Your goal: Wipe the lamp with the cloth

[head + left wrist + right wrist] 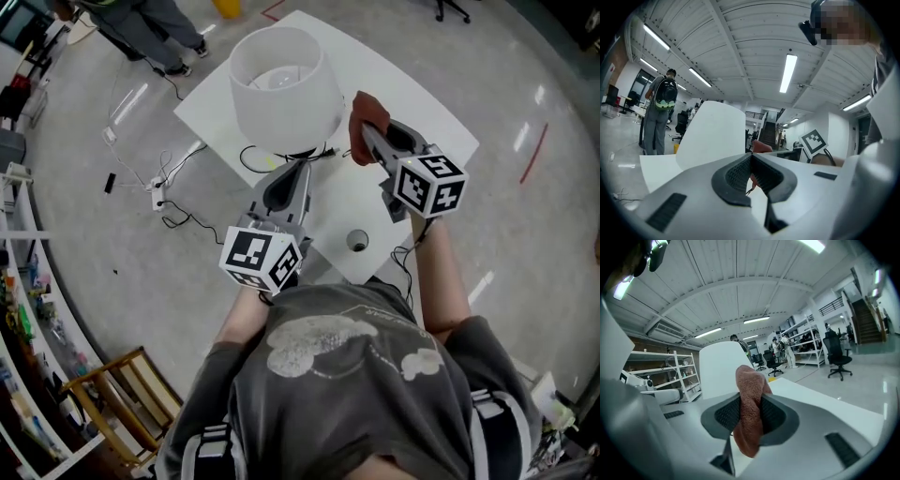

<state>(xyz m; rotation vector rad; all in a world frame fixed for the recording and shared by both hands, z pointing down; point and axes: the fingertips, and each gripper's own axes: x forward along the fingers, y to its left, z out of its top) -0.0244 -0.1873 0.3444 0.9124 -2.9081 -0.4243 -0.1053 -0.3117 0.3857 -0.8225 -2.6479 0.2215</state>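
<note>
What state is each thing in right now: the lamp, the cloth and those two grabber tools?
Lamp: upright on the white table; lit or not, unclear.
Cloth: bunched and clamped, its end hanging below the jaws.
Right gripper: shut on the cloth.
Left gripper: shut, nothing between its jaws.

The lamp stands upright on the far part of the white tabletop. Its shade is white and round, and a bulb shows inside from above. A black cord curls by its foot. The cloth is reddish brown and soft. It is bunched up and pinched tight in the right tongs, just to the right of the shade.
</note>
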